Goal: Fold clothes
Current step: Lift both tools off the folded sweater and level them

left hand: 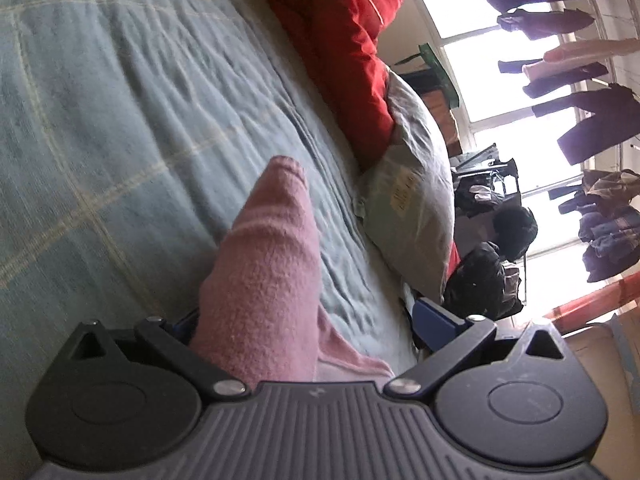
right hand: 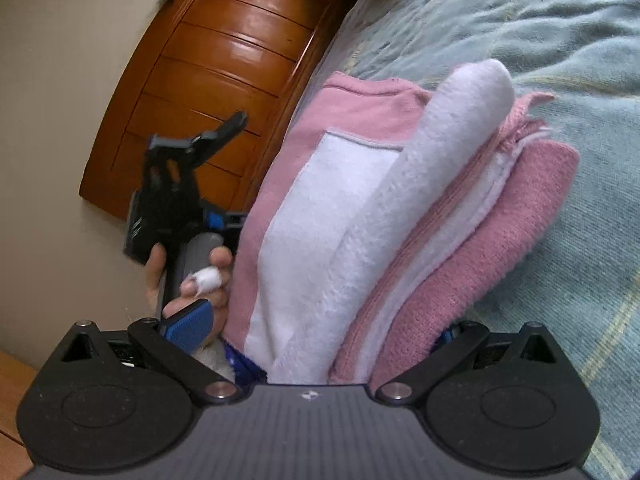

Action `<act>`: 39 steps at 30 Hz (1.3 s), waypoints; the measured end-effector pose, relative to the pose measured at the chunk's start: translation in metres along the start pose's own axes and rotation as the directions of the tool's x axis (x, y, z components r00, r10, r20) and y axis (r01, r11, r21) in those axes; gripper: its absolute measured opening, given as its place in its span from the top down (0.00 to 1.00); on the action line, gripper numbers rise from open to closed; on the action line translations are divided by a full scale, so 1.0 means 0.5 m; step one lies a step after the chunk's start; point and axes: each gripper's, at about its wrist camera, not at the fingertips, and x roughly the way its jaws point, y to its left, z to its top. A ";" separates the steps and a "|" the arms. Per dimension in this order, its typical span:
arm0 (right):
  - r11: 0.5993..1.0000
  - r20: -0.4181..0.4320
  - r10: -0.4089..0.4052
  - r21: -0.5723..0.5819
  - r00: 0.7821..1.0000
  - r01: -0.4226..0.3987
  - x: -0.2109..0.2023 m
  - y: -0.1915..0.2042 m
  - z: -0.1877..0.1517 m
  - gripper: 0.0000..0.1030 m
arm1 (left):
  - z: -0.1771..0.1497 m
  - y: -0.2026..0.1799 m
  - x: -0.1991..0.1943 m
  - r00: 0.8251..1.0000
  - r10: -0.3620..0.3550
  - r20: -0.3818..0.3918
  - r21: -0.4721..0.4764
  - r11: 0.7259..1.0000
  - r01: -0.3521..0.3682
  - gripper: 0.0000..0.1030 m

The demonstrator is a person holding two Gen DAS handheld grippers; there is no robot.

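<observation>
A folded pink and white fleece garment [right hand: 360,208] lies bunched on the blue-green bedspread [right hand: 540,20]. In the right wrist view it fills most of the gap of my right gripper [right hand: 320,328]. The jaws stand wide, and the left blue pad [right hand: 188,324] shows clear of the cloth. In the left wrist view a pink fold of the garment [left hand: 264,272] rises between the fingers of my left gripper [left hand: 310,318], covering the left finger. The right fingertip [left hand: 436,316] stands apart from the cloth. A hand [right hand: 192,280] holds the left gripper's handle beside the bundle.
A wooden headboard [right hand: 208,72] stands by the bed's edge against a beige wall. A grey pillow [left hand: 416,200] and a red quilt [left hand: 344,52] lie along the bed's far side. Beyond them sits a person [left hand: 492,264] near a bright window with hanging clothes [left hand: 580,120].
</observation>
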 end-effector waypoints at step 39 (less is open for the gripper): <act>0.522 0.326 -0.419 -0.677 0.847 0.519 -0.009 0.096 -0.085 0.00 | -0.263 -0.086 -0.101 0.948 0.312 -0.063 0.360 0.893 -0.270 0.01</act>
